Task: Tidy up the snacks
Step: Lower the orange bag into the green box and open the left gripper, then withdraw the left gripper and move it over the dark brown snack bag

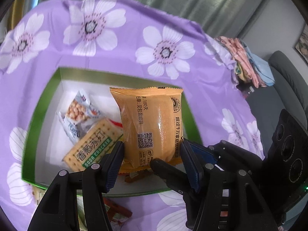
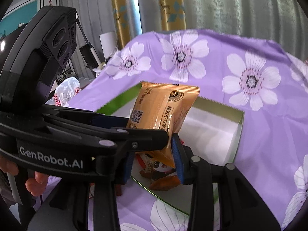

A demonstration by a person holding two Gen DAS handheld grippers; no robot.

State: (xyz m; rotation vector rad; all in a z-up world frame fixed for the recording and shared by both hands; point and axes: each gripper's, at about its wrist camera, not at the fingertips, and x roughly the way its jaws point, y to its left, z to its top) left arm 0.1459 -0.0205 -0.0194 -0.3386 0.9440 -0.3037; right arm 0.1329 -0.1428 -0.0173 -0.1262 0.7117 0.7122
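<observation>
left gripper [image 1: 152, 150]: black frame, blue ribbed pads, nearest the lens in the left wrist view; jaws part-open and closed on the lower sides of the orange snack packet [image 1: 152, 123], one pad on each edge.

right gripper [image 2: 154, 150]: black arms, blue pads, jaws narrow and pinching the lower corner of the same packet (its film creases at the pinch). one of its fingers [image 1: 169, 173] crosses under the packet in the left wrist view.

orange snack packet: sealed pillow pack, printed text and a square code on the facing side, held tilted above the box by both grippers.

box [image 1: 48, 100]: green rim, white interior, open top, on the tablecloth. contents: soda cracker pack [image 1: 92, 144], green label; peanut pack [image 1: 79, 111], pale wrapper; small brown and orange wrapped pieces [image 2: 163, 181] near the front wall.

tablecloth [image 1: 134, 38]: purple, white flower print.

loose packets [image 1: 117, 213]: on the cloth just outside the box's near edge, blurred.

folded cloths [image 1: 248, 61]: pink and blue, at the table's far corner.

hand [image 2: 36, 181]: fingers on the left gripper's handle.
</observation>
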